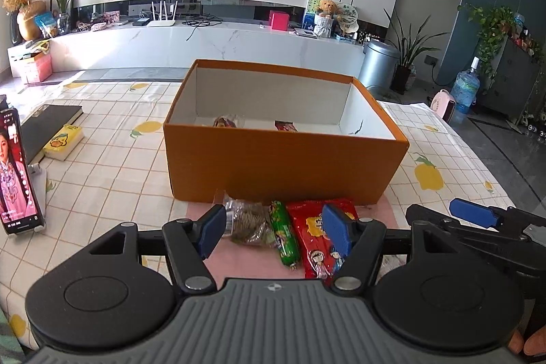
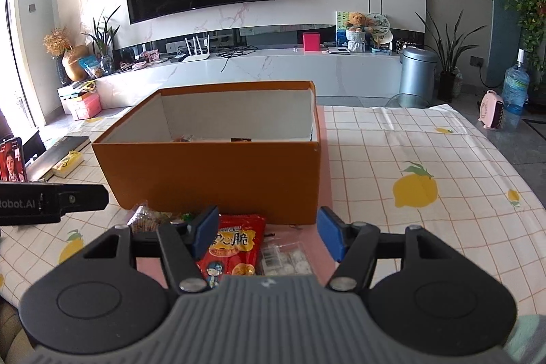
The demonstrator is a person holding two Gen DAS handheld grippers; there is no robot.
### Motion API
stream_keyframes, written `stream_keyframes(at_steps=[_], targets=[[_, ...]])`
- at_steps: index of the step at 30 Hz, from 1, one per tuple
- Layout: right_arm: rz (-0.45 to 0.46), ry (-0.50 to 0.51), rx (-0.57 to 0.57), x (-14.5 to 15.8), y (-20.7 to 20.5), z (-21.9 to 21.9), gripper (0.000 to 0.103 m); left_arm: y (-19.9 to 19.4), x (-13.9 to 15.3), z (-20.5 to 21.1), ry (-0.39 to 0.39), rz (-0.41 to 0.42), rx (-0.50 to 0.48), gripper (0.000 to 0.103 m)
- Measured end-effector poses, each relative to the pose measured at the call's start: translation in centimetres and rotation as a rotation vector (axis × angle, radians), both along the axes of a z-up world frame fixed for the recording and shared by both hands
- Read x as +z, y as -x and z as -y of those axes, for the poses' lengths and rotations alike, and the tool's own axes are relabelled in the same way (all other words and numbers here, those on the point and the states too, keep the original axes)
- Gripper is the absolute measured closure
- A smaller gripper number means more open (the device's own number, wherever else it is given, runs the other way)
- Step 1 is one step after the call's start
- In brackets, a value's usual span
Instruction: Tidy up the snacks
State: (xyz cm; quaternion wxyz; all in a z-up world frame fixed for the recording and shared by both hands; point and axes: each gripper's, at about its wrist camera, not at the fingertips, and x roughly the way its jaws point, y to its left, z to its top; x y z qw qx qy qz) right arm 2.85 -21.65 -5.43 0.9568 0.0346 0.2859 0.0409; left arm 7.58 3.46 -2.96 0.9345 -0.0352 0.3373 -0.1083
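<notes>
My left gripper [image 1: 276, 227] stands wide open and holds nothing; between its blue pads lie a clear bag of brown snacks [image 1: 247, 220] and a green sausage stick [image 1: 285, 236], with the red snack packet [image 1: 319, 237] by its right pad. My right gripper [image 2: 268, 232] is open too, empty, over the red packet and a clear packet of white candies [image 2: 290, 258]. The orange box [image 1: 283, 156] sits just ahead of both.
</notes>
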Motion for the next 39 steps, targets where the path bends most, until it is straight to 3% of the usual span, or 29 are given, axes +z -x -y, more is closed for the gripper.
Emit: stream_keyframes(at_steps=[7, 13, 19, 25, 39], targets=[[-0.035, 0.001, -0.003, -1.8, 0.8, 0.3, 0.036, 1.1, -2.5, 0.2, 0.009, -0.046, -0.016, 0.028], [-0.073, 0.056, 0.008, -3.6, 0.5, -0.5, 0.036, 0.8, -4.5, 0.5, 0.032, -0.09, -0.035, 0.037], [-0.076, 0.046, 0.015, -4.2, -0.9, -0.8, 0.036, 0.2, -5.6, 0.7, 0.058, -0.103, -0.038, 0.036], [-0.094, 0.033, 0.036, -4.5, -2.7, -1.5, 0.037, -0.9, -6.1, 0.2, 0.106, -0.127, 0.022, 0.036], [-0.19, 0.017, 0.048, -6.4, -6.7, -2.4, 0.038, -3.4, -7.0, -0.5, 0.082, -0.134, 0.072, 0.03]])
